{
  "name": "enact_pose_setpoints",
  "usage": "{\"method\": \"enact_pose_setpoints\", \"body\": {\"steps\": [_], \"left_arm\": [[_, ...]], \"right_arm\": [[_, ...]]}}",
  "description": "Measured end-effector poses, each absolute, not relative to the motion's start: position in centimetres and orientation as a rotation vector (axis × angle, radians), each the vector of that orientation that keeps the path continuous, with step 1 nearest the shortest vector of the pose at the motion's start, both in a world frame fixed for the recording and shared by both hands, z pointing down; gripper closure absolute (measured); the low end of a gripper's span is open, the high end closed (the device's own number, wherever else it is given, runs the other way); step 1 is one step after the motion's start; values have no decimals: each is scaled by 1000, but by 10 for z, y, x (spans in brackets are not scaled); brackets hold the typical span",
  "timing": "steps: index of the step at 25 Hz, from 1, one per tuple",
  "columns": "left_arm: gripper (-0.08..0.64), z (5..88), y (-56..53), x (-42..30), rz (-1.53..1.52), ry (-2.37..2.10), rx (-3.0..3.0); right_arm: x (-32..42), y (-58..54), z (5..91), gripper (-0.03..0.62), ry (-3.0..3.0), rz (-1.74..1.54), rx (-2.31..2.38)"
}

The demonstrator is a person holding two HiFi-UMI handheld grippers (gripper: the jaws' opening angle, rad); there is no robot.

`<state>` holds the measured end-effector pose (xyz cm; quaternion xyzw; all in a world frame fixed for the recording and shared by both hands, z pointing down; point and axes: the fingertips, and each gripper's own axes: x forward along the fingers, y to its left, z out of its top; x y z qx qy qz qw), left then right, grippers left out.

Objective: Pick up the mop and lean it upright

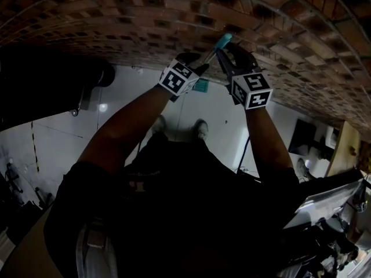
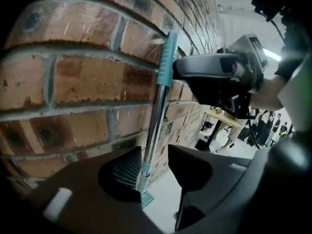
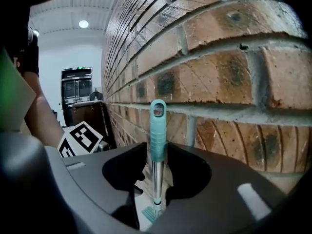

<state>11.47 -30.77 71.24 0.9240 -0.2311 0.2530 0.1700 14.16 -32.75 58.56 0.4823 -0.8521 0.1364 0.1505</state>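
Note:
The mop stands nearly upright, its teal grip (image 1: 223,41) resting against the brick wall (image 1: 116,22) and its teal head (image 1: 201,86) on the white floor below. In the left gripper view the chrome pole (image 2: 155,116) runs between the jaws of my left gripper (image 2: 155,167), close to the left jaw, with a clear gap to the right one. In the right gripper view the teal grip (image 3: 157,130) rises between the jaws of my right gripper (image 3: 157,179), higher on the handle, with thin slits either side. Both grippers are open around the mop.
The brick wall (image 3: 219,82) fills the space just beyond the handle. The person's shoes (image 1: 200,129) stand on the white floor (image 1: 220,114) near the mop head. A dark cabinet (image 3: 75,89) is along the wall, and a table (image 2: 222,118) with people stands further off.

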Motion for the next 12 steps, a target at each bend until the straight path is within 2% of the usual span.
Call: {"method": "enact_pose_setpoints", "body": {"steps": [12], "left_arm": [[407, 753, -318, 133, 824, -657, 2623]], "right_arm": [[138, -333, 601, 442, -2421, 405, 1389]]}}
